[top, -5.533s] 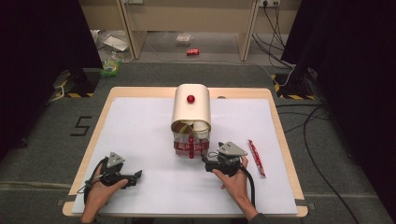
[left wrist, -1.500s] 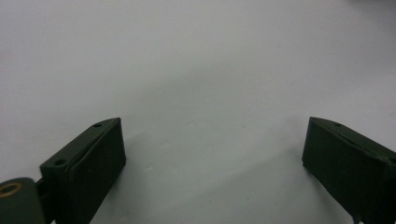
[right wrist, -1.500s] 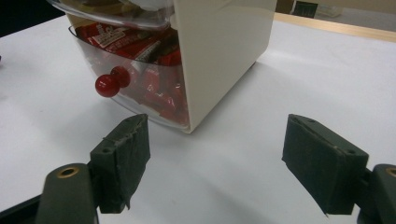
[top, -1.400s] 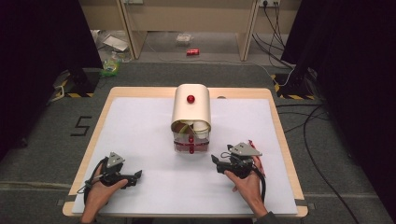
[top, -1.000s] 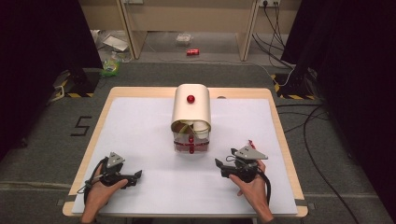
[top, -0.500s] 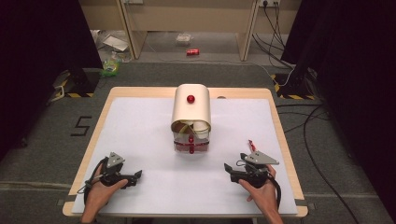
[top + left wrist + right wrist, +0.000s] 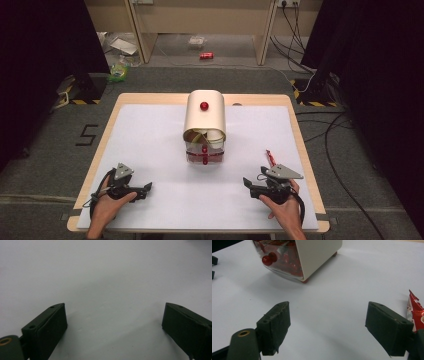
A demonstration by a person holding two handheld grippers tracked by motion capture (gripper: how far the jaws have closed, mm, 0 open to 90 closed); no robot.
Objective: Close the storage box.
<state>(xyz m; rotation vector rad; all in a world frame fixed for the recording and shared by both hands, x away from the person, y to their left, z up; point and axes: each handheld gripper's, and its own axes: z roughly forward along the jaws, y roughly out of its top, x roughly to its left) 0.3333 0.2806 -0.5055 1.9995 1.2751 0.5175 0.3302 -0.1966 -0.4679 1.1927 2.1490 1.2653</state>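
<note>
Dispenser (image 7: 205, 125) holds red packets (image 7: 284, 257) behind clear door.

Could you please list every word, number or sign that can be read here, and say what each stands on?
"5": a dark figure marked on the floor left of the table, at.
Print on the red wrapper: too blurred to read.
Red packets inside the box: print too small to read.

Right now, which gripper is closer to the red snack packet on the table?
The right. The right gripper lies just beside the red snack packet, which shows next to its right finger. The left gripper rests far across the table.
</note>
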